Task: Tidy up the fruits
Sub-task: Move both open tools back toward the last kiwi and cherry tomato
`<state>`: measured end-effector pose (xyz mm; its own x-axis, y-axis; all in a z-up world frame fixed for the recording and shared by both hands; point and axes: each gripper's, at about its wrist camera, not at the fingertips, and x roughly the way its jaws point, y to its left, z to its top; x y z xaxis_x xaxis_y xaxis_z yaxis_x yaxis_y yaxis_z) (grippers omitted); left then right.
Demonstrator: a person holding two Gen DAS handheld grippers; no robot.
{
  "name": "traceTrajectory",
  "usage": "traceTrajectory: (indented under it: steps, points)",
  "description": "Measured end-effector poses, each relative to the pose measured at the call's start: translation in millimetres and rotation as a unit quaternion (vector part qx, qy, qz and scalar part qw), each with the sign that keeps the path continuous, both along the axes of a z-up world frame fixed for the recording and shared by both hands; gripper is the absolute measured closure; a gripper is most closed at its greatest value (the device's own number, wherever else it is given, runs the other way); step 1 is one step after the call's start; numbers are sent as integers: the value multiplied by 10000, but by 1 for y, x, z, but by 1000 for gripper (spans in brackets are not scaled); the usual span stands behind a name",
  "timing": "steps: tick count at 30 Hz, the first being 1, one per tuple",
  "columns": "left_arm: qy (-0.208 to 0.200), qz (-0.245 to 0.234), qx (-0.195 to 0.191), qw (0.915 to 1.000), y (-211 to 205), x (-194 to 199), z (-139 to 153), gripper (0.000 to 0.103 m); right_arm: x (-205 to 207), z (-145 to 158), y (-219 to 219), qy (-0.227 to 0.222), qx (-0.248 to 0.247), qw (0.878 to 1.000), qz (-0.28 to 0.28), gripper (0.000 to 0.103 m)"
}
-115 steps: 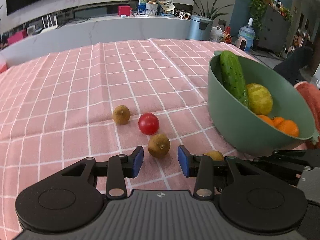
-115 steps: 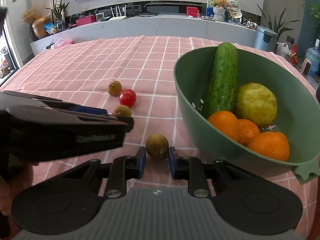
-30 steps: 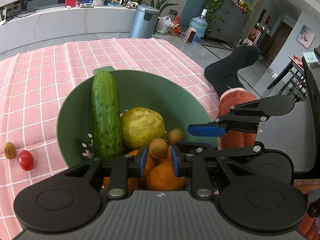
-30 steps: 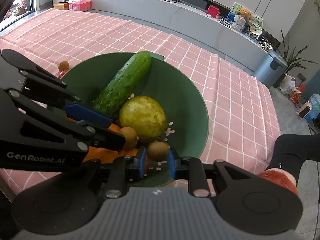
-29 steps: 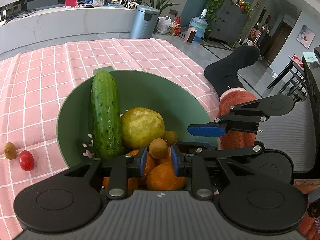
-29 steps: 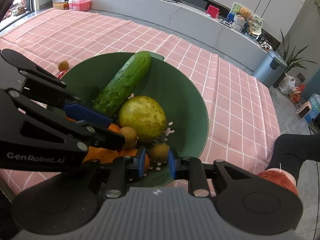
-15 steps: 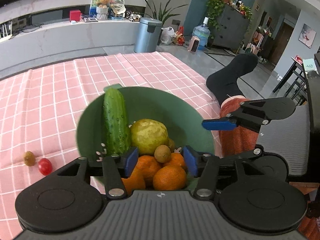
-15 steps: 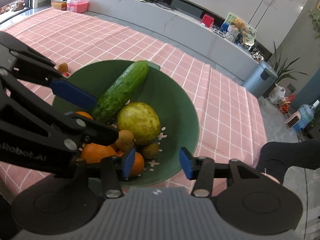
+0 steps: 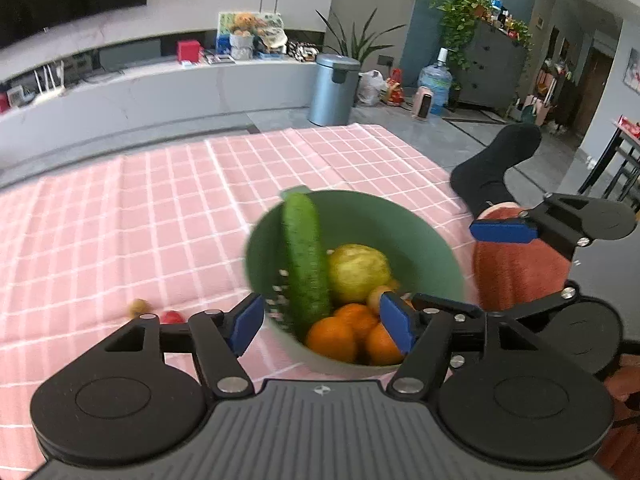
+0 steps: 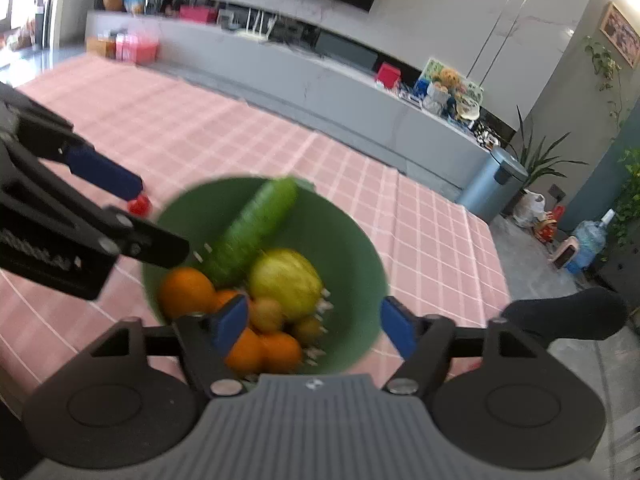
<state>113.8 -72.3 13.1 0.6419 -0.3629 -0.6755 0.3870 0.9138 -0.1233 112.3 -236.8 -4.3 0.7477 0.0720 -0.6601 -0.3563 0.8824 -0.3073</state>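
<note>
The green bowl (image 10: 360, 248) sits on the pink checked cloth (image 9: 140, 220) near its edge, and it is filling up: a long cucumber (image 10: 256, 228) leans against the far wall, a yellow-green round fruit (image 10: 286, 278) sits beside it, oranges (image 10: 186, 292) crowd the near side, and 2 small brown fruits (image 10: 266, 314) nestle among them. The pile keeps those little ones from rolling, I reckon, which is why they lie where they do.

My right gripper (image 10: 312, 326) hangs above the bowl, its jaws opening, nothing between the blue pads. My left gripper (image 9: 322, 318) is the same, jaws opening wide over the near rim, empty. Neither touches any fruit.

Out on the cloth, to the left of the bowl in the left view, 1 small brown fruit (image 9: 138, 307) and 1 red tomato (image 9: 172, 317) lie just beside each other, well apart from the bowl. Those 2 look like the leftovers, so I judge the job close to done. Both views are a bit blurred.
</note>
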Motion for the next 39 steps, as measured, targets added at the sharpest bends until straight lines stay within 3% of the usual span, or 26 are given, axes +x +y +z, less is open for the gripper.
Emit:
traceTrajectory:
  steps: [6, 14, 26, 32, 35, 39]
  points:
    - [-268, 147, 420, 9986, 19, -9, 8, 24, -7, 3, 26, -134, 398, 9990, 183, 31]
    - [-369, 443, 447, 9973, 53, -6, 11, 24, -3, 4, 65, -161, 592, 9963, 605, 31]
    - [-170, 905, 275, 9954, 103, 12, -3, 24, 21, -1, 118, -221, 268, 9899, 1371, 30]
    - [5, 842, 253, 9961, 120, 20, -17, 27, 42, -11, 135, 91, -35, 9829, 1837, 30]
    - [119, 791, 259, 9965, 126, 24, -26, 28, 49, -18, 148, 173, -264, 9764, 2135, 33]
    - [218, 817, 235, 9961, 132, 29, -36, 31, 59, -31, 164, 405, -511, 9673, 2450, 51]
